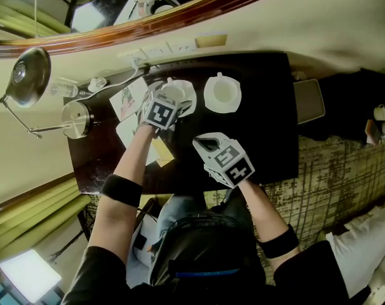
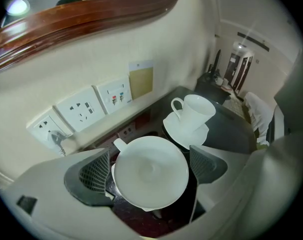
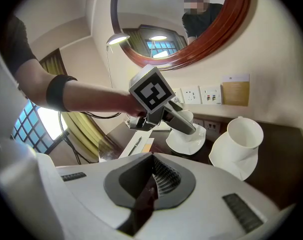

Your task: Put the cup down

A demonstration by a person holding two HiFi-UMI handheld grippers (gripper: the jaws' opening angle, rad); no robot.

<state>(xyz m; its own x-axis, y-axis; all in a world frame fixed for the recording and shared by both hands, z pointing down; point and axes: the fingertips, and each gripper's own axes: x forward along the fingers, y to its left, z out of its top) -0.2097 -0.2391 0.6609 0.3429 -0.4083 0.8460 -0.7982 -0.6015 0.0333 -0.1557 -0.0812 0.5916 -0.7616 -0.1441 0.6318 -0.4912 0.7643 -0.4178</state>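
**Spotter:** Your left gripper (image 2: 149, 165) has its fingers released, spread wide on either side of the cup (image 2: 151, 179). The cup sits upright on its saucer (image 3: 184, 143), just left of the spare cup (image 2: 199, 109). The pads (image 2: 94, 173) appear to stand just off its wall, so the put-down looks complete.

**Supervisor:** Hazard one, as a judgement. The cup's handle (image 2: 119, 144) lies on the side turned away from the spare cup, close to the pad on that side. If you withdraw at a slant, that pad can catch the handle or the rim and tip the cup off its saucer. Withdraw straight back along the line of the jaws.

**Spotter:** Hazard two. The spare cup stands just right of your open jaws. If you swing rightward while clearing, the outer jaw can strike it.

**Supervisor:** Your right gripper (image 3: 151, 181) is clenched on nothing. It hangs on your side of the spare cup and apart from it, so it poses little risk there. A forward reach would drive it into the spare cup.
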